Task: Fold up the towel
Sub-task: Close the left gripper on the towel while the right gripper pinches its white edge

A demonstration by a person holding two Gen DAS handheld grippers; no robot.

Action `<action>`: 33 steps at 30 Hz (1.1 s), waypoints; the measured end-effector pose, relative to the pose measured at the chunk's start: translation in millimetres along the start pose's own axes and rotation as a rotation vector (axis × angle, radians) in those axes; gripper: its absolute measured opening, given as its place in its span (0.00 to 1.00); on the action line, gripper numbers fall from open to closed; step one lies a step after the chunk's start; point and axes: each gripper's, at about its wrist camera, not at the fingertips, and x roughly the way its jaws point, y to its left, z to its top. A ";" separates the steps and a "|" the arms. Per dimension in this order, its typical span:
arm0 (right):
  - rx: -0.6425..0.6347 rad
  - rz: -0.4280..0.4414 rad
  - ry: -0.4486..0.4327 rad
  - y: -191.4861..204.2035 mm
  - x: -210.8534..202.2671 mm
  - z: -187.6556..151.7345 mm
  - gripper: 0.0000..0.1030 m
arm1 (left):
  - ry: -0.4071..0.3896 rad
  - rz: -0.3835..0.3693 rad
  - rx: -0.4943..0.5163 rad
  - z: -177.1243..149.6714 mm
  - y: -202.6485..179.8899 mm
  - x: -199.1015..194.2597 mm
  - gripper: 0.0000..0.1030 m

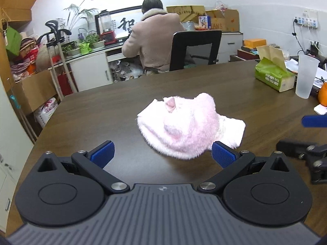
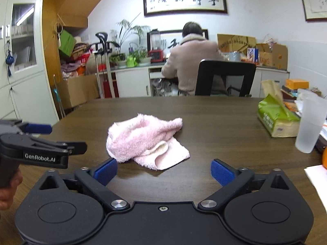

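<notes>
Since the pink towel [image 1: 184, 126] looks soft and light, both grippers' spread, empty fingers [image 1: 102, 153] should pinch its corners.

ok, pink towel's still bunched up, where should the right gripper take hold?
Probably the flat single-layer corner of the pink towel, which lies spread on the table nearest the right gripper. Come in low from the near side, jaws open as now, and pinch that edge. The fluffy mound behind is heaped and offers no clean edge.
</notes>
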 end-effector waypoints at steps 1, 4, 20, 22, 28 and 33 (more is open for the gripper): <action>-0.010 0.001 0.011 0.5 7.7 0.3 0.79 | 0.002 -0.004 0.004 1.3 1.0 4.2 1.00; -0.033 0.013 0.039 2.7 30.1 1.8 0.77 | 0.010 -0.016 0.020 7.4 4.3 18.0 1.00; -0.098 0.087 0.182 10.3 119.8 4.3 0.52 | 0.104 -0.062 0.073 24.7 -8.3 107.0 1.00; -0.094 0.099 0.192 10.7 127.9 4.4 0.53 | 0.117 -0.057 0.080 22.9 -8.4 113.5 1.00; -0.089 0.143 0.196 12.8 139.3 11.1 0.34 | 0.156 -0.080 0.035 17.9 8.9 121.1 0.89; -0.073 0.146 0.151 11.0 130.0 11.5 0.31 | 0.156 -0.076 0.029 12.0 18.0 115.4 0.88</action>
